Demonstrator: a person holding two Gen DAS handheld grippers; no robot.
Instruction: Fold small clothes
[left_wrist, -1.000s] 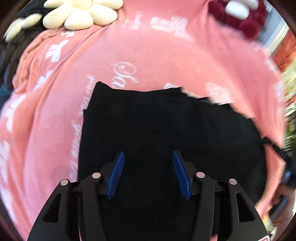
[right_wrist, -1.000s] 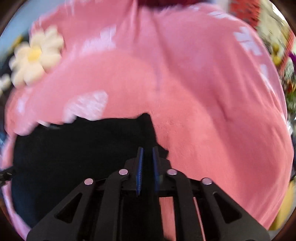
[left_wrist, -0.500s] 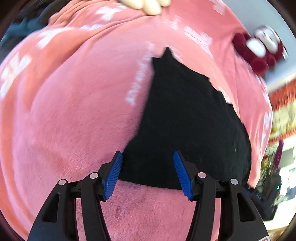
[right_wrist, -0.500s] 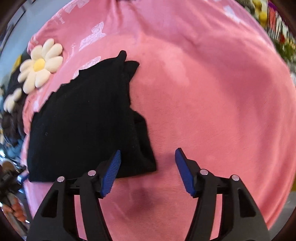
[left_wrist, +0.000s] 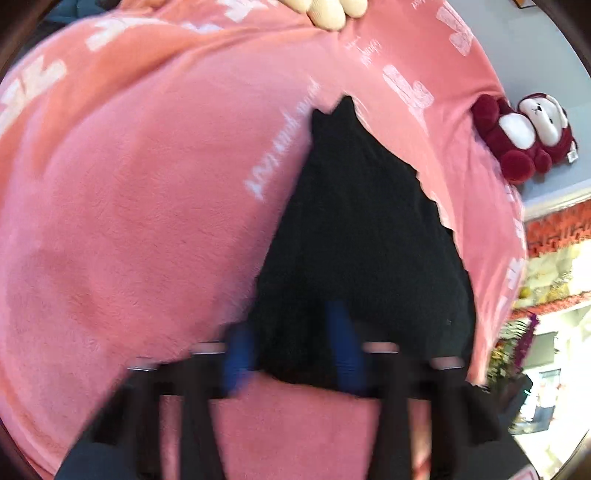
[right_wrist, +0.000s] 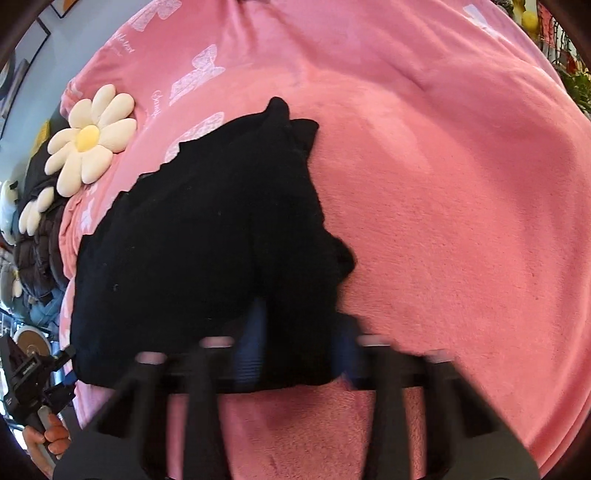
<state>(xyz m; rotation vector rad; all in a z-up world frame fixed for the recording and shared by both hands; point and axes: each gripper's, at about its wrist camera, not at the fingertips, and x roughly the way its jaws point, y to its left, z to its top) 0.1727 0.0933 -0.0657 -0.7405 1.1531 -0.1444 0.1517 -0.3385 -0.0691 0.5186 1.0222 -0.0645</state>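
On the pink plush blanket (right_wrist: 443, 184), toward 9 o'clock, lies the black knitted garment (right_wrist: 207, 236) — already folded into a compact stack. Both the left gripper (left_wrist: 291, 343) and right gripper (right_wrist: 299, 350) straddle its near edge, jaws apart — another fold probably remains.

Both tools motion-blurred. Left tool (left_wrist: 291, 347): blue pads smeared, near hem of black garment (left_wrist: 362, 236) between them, contact unreadable. Right tool (right_wrist: 295, 350): same smear, right pad mostly lost behind the cloth; jaws probably still parted. Cream flower cushion (left_wrist: 328, 13) cut by the left view's top edge. Garment folds unreadable, uniformly black.
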